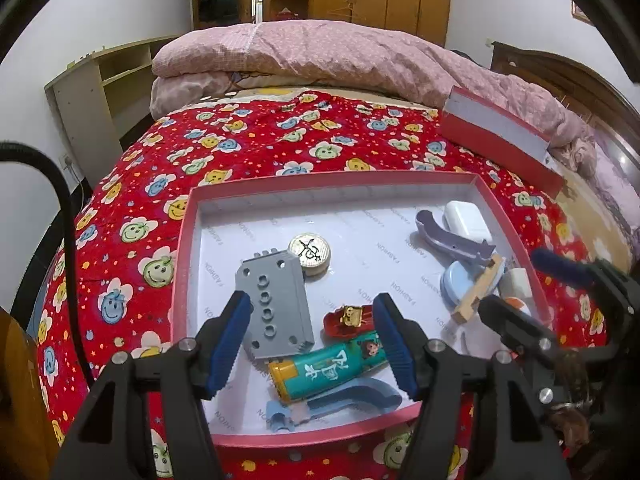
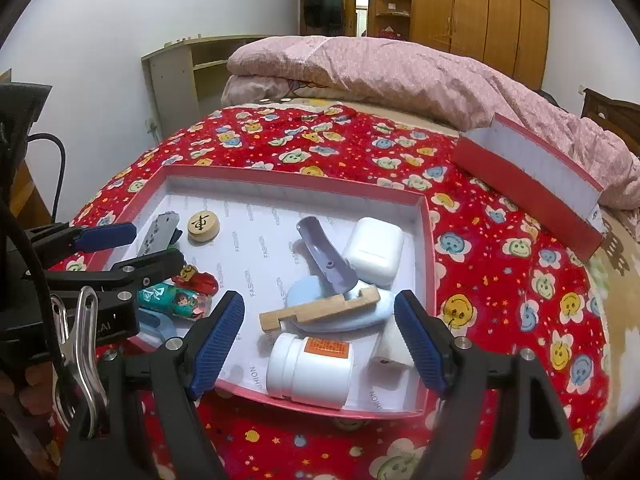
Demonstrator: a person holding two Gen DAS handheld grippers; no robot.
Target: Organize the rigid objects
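Observation:
A pink-rimmed box tray [image 1: 188, 240] [image 2: 428, 240] lies on the bed and holds the small objects. My left gripper [image 1: 312, 312] is open above a grey holed plate [image 1: 276, 304] and a red toy car [image 1: 348, 318]; neither is gripped. A teal tube [image 1: 328, 368] and a blue plastic piece [image 1: 352, 398] lie just below. A wooden chess disc [image 1: 310, 252] sits behind the plate. My right gripper [image 2: 320, 304] is open over a wooden piece [image 2: 320, 308], a light blue oval [image 2: 304, 292] and a white bottle [image 2: 308, 368]. A white earbud case [image 2: 374, 250] and a purple scoop [image 2: 324, 256] lie further back.
The red box lid [image 1: 496, 140] [image 2: 528, 184] leans on a pink quilt [image 2: 400, 68] at the back right. A red flowered bedspread [image 2: 320, 144] surrounds the tray. An open shelf [image 2: 180, 72] stands by the left wall; wooden wardrobes are behind.

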